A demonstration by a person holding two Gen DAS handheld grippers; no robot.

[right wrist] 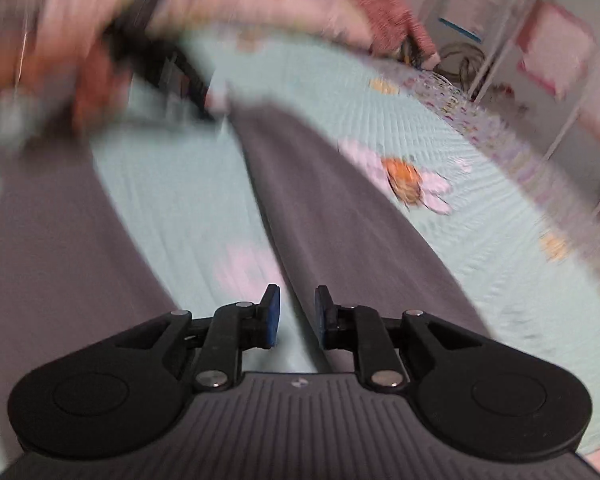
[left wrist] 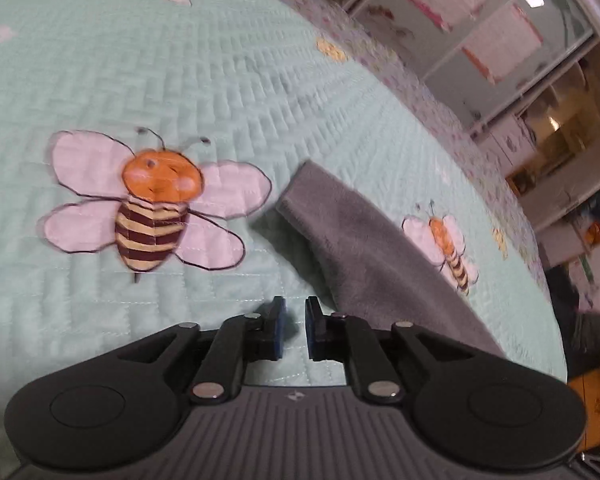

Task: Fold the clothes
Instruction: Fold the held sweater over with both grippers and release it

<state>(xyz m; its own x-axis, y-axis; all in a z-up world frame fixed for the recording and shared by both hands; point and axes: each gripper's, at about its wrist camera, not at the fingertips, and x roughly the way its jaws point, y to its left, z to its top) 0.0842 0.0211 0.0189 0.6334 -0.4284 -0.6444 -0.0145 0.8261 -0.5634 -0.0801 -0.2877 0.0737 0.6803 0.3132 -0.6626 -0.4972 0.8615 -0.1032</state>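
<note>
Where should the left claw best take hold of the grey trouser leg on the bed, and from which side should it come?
Probably at the hem end of the grey trouser leg, the squared edge lying flat near the big bee print on the bedspread. Bring the left claw, now empty, from above and the open bedspread side, sliding one finger under the hem, since the flat cloth offers no raised fold elsewhere.

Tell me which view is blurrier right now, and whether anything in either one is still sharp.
Right wrist view: heavy motion smear over the grey trousers, bedspread and the top-left corner, which is unreadable; only the right tool is crisp. Left wrist view: milder blur, the big bee and grey trouser leg stay readable; fisheye bends the bed edge.
</note>
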